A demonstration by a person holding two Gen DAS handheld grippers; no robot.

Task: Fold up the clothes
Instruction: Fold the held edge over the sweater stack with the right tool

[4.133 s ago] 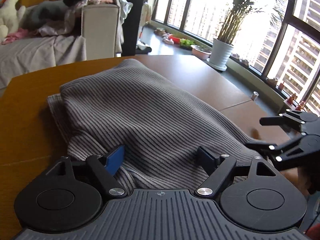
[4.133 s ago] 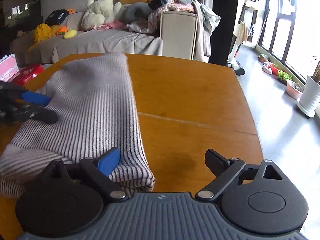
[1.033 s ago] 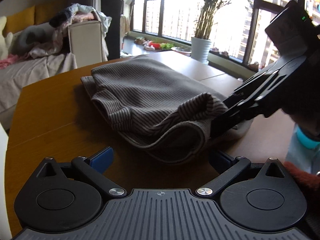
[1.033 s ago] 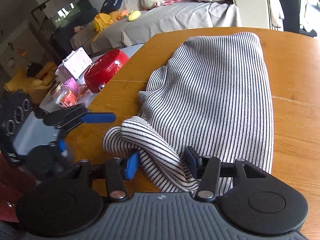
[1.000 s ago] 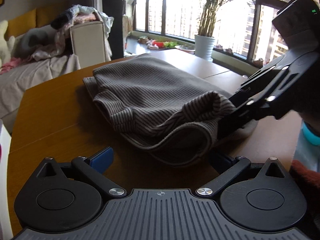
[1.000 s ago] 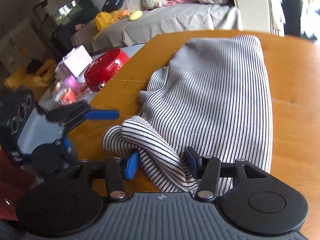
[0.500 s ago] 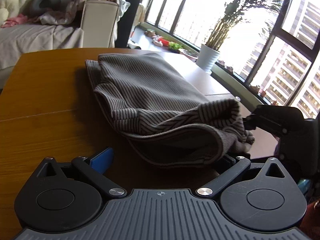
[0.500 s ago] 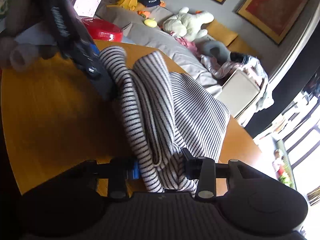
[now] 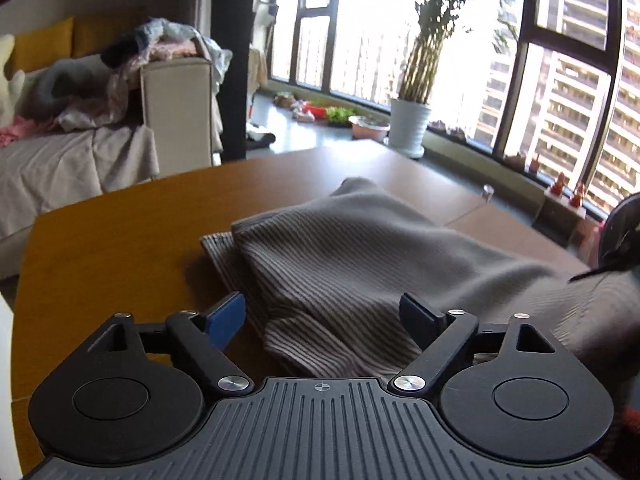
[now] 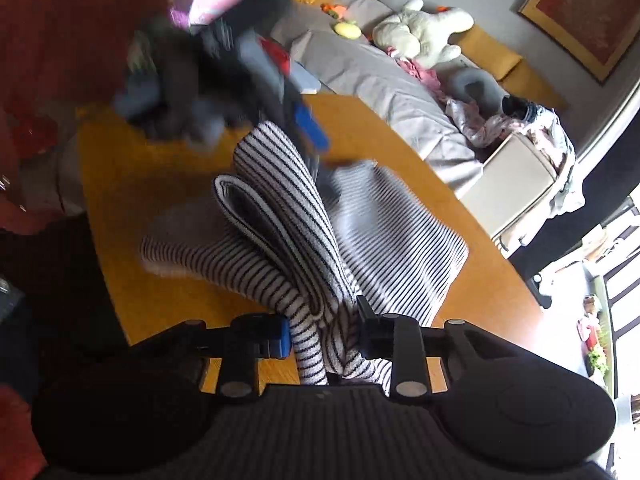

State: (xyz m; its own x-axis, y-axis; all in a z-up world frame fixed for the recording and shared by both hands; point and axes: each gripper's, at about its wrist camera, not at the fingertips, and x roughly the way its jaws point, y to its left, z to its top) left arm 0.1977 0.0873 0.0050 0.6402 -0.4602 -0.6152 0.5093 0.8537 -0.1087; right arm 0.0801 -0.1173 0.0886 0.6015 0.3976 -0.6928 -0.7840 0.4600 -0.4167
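A grey-and-black striped knit garment (image 9: pixel 360 248) lies on the wooden table (image 9: pixel 120 232). My left gripper (image 9: pixel 322 316) is open, its blue-padded fingers wide apart on either side of the garment's near fold. My right gripper (image 10: pixel 324 334) is shut on a bunched end of the striped garment (image 10: pixel 280 208) and holds it up off the table (image 10: pixel 120 184), with a doubled fold rising ahead of the fingers. In the right wrist view the left gripper (image 10: pixel 308 136) shows as a dark blur beyond that fold. The right gripper (image 9: pixel 624 236) is cut off at the left wrist view's right edge.
A grey-covered sofa (image 10: pixel 380 76) with a cream plush toy (image 10: pixel 420 32) and a heap of clothes (image 9: pixel 132 80) stands past the table. A potted plant (image 9: pixel 410 128) sits by the large windows. Red and pink items (image 10: pixel 208 4) lie off the table's far side.
The right gripper has lifted its end of the garment higher and carried it over the rest. The left gripper has moved forward until its open fingers straddle the near fold.
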